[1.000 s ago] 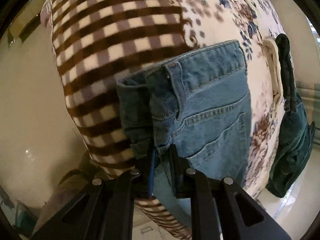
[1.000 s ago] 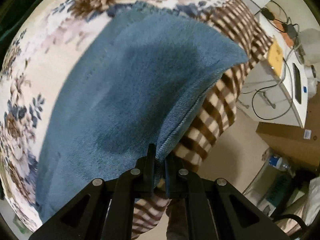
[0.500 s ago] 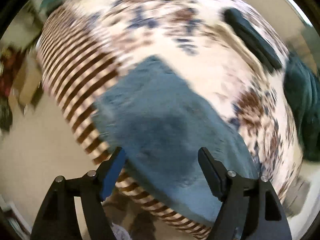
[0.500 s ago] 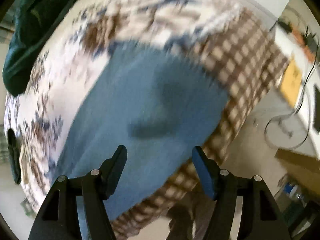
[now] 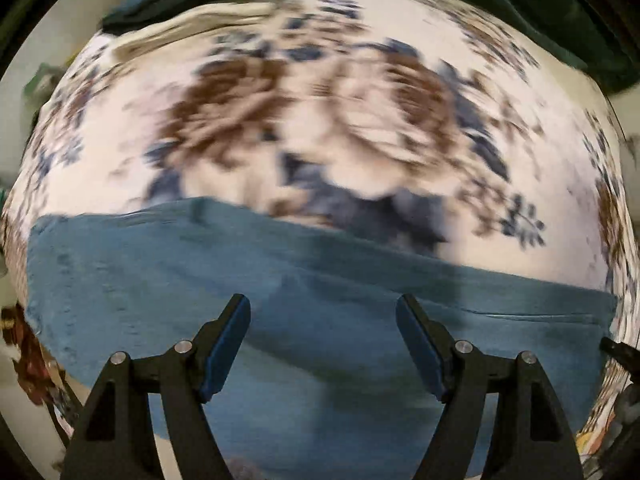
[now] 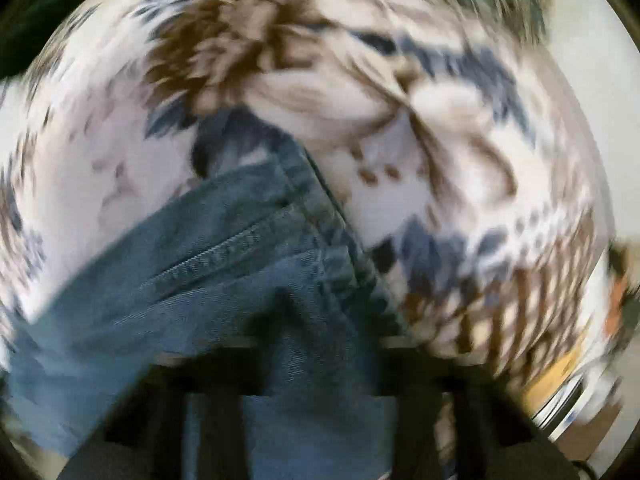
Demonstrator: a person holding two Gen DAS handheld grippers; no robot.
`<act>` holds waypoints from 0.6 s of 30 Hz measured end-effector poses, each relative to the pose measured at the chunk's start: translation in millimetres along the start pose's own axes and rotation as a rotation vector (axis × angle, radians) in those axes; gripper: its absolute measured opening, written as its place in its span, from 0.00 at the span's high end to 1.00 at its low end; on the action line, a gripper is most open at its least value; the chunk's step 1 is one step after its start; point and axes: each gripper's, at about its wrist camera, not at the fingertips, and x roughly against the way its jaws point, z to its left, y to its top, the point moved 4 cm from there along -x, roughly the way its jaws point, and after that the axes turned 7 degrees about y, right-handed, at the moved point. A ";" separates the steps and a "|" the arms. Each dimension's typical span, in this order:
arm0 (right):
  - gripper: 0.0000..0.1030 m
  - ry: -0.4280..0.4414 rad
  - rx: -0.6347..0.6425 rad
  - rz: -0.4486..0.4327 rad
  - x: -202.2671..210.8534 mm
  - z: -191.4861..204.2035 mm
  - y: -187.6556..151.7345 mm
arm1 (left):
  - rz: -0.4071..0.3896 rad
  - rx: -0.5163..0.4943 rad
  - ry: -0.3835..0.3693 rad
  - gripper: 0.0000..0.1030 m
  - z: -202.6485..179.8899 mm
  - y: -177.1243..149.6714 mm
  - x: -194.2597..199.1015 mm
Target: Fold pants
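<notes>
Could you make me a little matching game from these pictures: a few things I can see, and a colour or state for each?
Things:
1. jeans
2. bedspread
3. left hand-held gripper
4. dark cloth

Descriptions:
A. floral white, brown and blue
B. open, fingers apart over denim
C. blue denim, lying flat
D. deep green, at the bed's far edge

Pairs: 1-C, 2-A, 3-B, 4-D

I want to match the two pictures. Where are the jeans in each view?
Left wrist view: the jeans lie as a wide band across the lower part, beyond the open left gripper.
Right wrist view: the jeans fill the lower left and centre; the gripper there is too blurred to judge.
Shared landmark: the flowered blanket under the jeans.
</notes>
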 end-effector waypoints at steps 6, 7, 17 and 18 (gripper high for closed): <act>0.97 0.020 -0.006 -0.213 72.8 -5.1 -7.6 | 0.021 0.004 -0.018 0.28 -16.6 -6.3 7.5; 0.97 0.035 -0.011 -0.244 86.2 -5.3 -7.3 | 0.015 0.016 -0.018 0.28 -13.6 -7.1 10.6; 0.96 0.082 -0.027 -0.156 45.0 15.5 29.2 | 0.002 0.085 0.012 0.28 9.8 -8.8 3.5; 0.87 0.088 -0.042 -0.113 32.4 10.6 32.4 | 0.003 0.087 0.014 0.28 12.7 -9.5 3.0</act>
